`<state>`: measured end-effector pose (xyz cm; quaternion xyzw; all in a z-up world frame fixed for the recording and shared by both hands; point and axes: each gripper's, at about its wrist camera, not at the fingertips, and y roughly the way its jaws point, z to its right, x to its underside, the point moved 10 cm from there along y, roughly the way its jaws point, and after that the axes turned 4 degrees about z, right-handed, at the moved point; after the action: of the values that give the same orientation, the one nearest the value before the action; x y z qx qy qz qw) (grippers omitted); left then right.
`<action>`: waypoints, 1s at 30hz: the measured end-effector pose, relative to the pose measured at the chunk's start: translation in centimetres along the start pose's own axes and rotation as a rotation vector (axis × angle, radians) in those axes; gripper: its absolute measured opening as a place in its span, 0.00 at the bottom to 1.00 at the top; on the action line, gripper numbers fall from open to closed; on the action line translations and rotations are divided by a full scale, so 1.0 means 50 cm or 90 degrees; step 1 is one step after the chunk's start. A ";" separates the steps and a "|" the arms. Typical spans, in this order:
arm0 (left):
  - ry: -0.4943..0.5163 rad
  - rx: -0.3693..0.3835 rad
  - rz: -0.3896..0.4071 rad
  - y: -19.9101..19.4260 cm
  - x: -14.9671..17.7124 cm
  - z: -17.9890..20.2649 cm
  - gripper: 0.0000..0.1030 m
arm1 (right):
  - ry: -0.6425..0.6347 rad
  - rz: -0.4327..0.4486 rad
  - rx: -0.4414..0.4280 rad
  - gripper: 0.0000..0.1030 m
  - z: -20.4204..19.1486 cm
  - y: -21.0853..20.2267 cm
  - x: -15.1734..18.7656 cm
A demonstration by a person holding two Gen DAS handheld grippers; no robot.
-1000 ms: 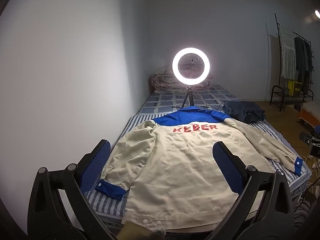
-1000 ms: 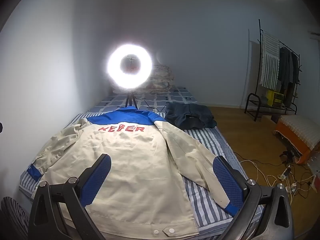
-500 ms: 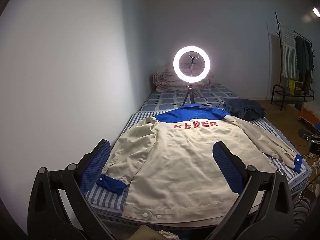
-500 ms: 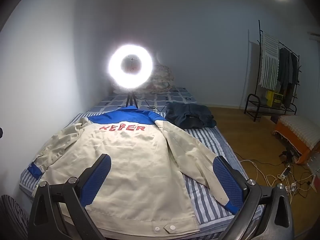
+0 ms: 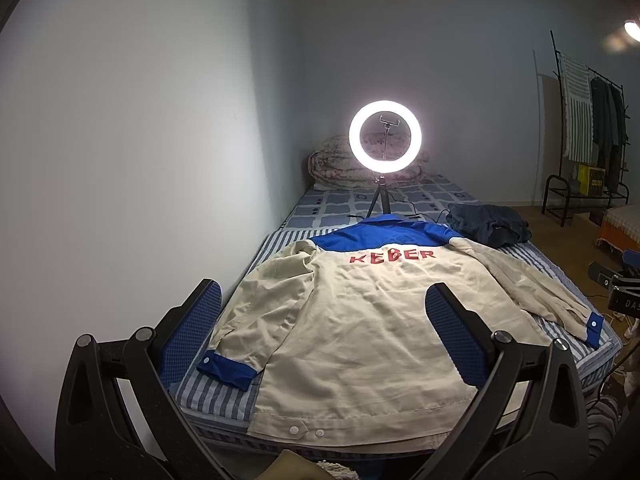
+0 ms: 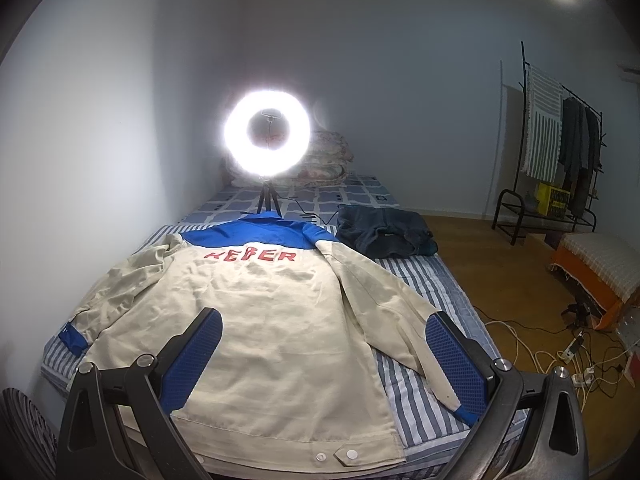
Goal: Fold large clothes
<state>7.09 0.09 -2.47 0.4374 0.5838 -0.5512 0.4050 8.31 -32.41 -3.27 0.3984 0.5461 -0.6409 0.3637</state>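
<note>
A cream jacket [image 5: 360,320] [image 6: 264,320] with a blue yoke, blue cuffs and red lettering lies back-up and spread flat on a striped bed [image 5: 224,392] [image 6: 432,292]. Both sleeves are stretched out to the sides. My left gripper [image 5: 320,336] hovers open above the hem, its blue pads [image 5: 192,336] wide apart with nothing between them. Held over the jacket's lower right part, my right gripper [image 6: 324,356] is likewise open and empty. Its right pad [image 6: 456,356] is near the blue cuff of the right sleeve [image 6: 464,412].
A lit ring light on a tripod [image 5: 384,140] [image 6: 266,136] stands on the bed behind the collar. A dark folded garment [image 5: 488,222] [image 6: 384,232] lies at the far right of the bed. Wall on the left; clothes rack [image 6: 560,140], orange bench [image 6: 592,268] and cables [image 6: 560,352] on the floor at right.
Both grippers have pulled back and risen slightly, so the jacket sits a little farther away and its hem shows more fully. The jacket has not moved.
</note>
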 end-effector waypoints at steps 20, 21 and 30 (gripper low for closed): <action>-0.002 -0.001 0.009 -0.014 -0.007 -0.002 1.00 | -0.008 0.006 0.018 1.00 0.003 -0.010 -0.006; -0.003 -0.001 0.009 -0.013 -0.006 -0.002 1.00 | -0.009 0.007 0.018 1.00 0.003 -0.011 -0.006; -0.004 -0.003 0.009 -0.014 -0.010 -0.001 1.00 | -0.009 0.008 0.019 1.00 0.004 -0.013 -0.007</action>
<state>6.56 0.12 -1.80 0.4388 0.5807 -0.5480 0.4121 7.82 -32.50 -2.66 0.4024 0.5315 -0.6493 0.3660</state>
